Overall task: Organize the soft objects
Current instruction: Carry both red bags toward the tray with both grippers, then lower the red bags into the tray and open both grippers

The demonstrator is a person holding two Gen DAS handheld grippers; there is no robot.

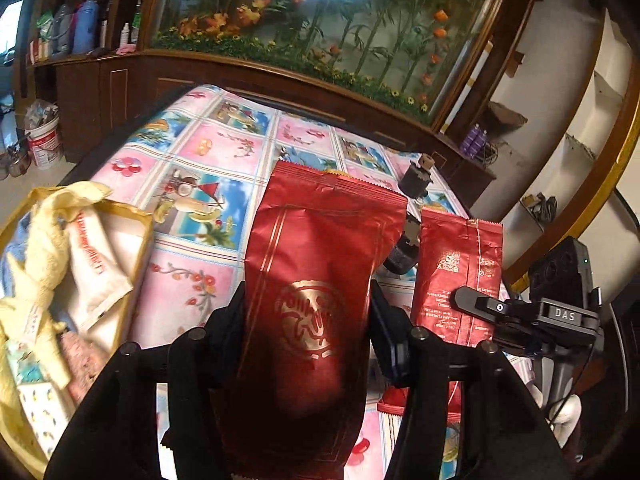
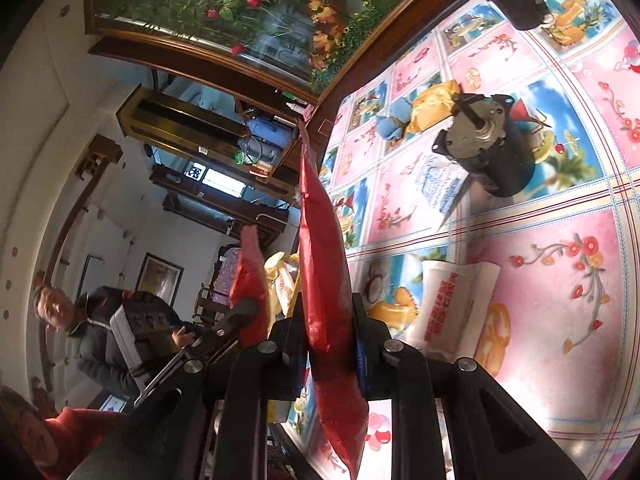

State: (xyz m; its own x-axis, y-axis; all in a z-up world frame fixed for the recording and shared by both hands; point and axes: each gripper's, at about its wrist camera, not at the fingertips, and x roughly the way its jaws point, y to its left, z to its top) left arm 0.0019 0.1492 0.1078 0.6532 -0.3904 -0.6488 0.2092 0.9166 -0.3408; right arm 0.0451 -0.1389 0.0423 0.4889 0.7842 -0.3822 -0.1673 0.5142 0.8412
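Above the floral tablecloth (image 1: 192, 280) before dark cabinets, left gripper (image 1: 306, 320) and right gripper (image 2: 326, 332) each seemingly clamp a red pouch (image 1: 316, 264)

The tablecloth (image 1: 208, 152) is showing a grid of pink floral squares and blue squares with fruit and palm prints; above the tablecloth, the large pouch (image 1: 316, 280) is showing metallic red with a gold circular emblem and thin gold border lines; right of it, the small pouch (image 1: 460, 264) is showing red with fine pale print; left of the tablecloth, the basket (image 1: 140, 240) is showing a yellow rim around a pale yellow towel (image 1: 44, 240).
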